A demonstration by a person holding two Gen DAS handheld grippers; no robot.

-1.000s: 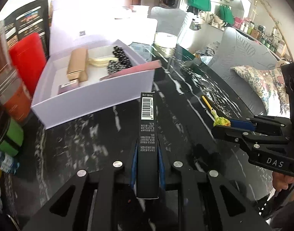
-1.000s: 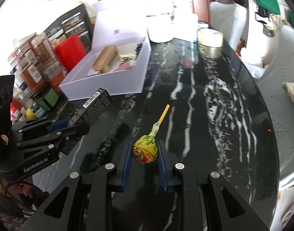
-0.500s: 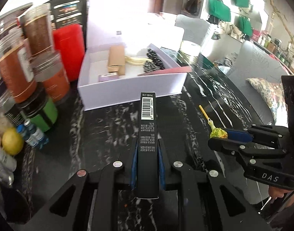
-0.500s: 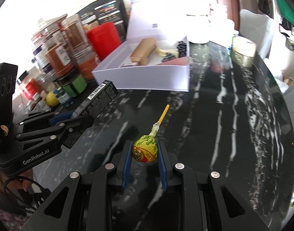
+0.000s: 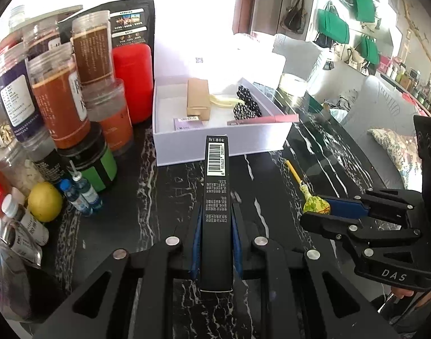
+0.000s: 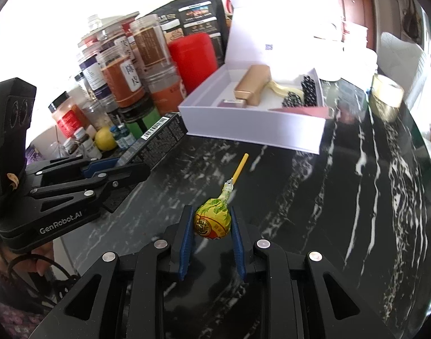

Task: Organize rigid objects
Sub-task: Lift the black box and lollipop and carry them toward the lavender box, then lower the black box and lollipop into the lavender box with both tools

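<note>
My left gripper (image 5: 216,220) is shut on a long black barcoded box (image 5: 217,186), which sticks out forward above the dark marble table (image 5: 164,197). The same black box (image 6: 159,138) shows in the right wrist view, held by the left gripper (image 6: 130,169). My right gripper (image 6: 212,220) is shut on a yellow-wrapped lollipop (image 6: 212,220), its stick pointing ahead; the lollipop (image 5: 314,204) also appears at the right of the left wrist view. Ahead stands an open white box (image 5: 224,141) holding a gold carton (image 5: 198,99), a dotted black item and other small things.
Jars and canisters (image 5: 63,93), a red canister (image 5: 133,82), a lemon (image 5: 44,202) and small bottles crowd the table's left side. A tape roll (image 6: 386,96) sits at the far right of the table. A sofa (image 5: 385,107) lies beyond the table edge.
Both grippers, still holding their objects, have swung left: the white box and the jars have shifted right and closer in both views, and more jars have come into sight.
</note>
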